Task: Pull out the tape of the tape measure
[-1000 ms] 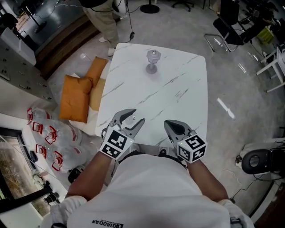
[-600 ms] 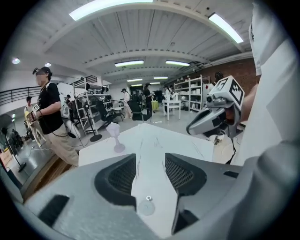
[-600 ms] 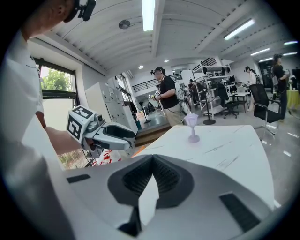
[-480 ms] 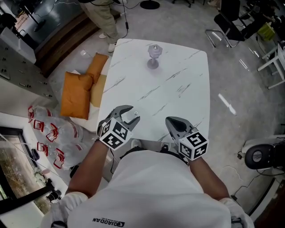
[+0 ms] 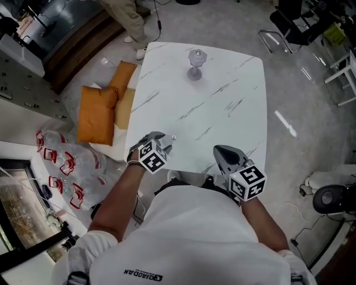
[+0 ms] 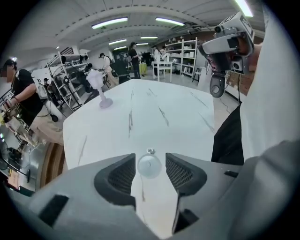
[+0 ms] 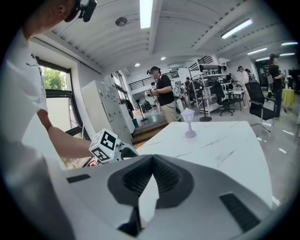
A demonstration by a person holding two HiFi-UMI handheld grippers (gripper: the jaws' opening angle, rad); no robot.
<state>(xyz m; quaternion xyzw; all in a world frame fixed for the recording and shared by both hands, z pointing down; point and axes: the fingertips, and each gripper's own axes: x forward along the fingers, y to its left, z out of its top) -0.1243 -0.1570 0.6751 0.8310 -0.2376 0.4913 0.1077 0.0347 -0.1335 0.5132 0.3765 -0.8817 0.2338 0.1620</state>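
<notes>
A small round white tape measure (image 5: 173, 137) with a ring on top lies on the white marble table (image 5: 222, 94) near its front left edge. In the left gripper view the tape measure (image 6: 149, 166) sits between my left gripper's (image 6: 150, 158) fingertips, and the jaws are opening with small gaps on both sides. From the head view my left gripper (image 5: 163, 142) points right toward it. My right gripper (image 5: 221, 151) hovers at the front edge, shut and empty; the right gripper view shows this gripper (image 7: 151, 159) with its tips meeting.
A small pale lamp-shaped figure (image 5: 195, 64) stands at the table's far end. Orange cushions (image 5: 97, 114) and plastic bags (image 5: 61, 167) lie on the floor to the left. A person's legs (image 5: 125, 16) are beyond the far corner; chairs (image 5: 289, 28) stand at the far right.
My left gripper has swung inward and turned toward the tape measure, its jaws a little wider. The right gripper has barely moved.
</notes>
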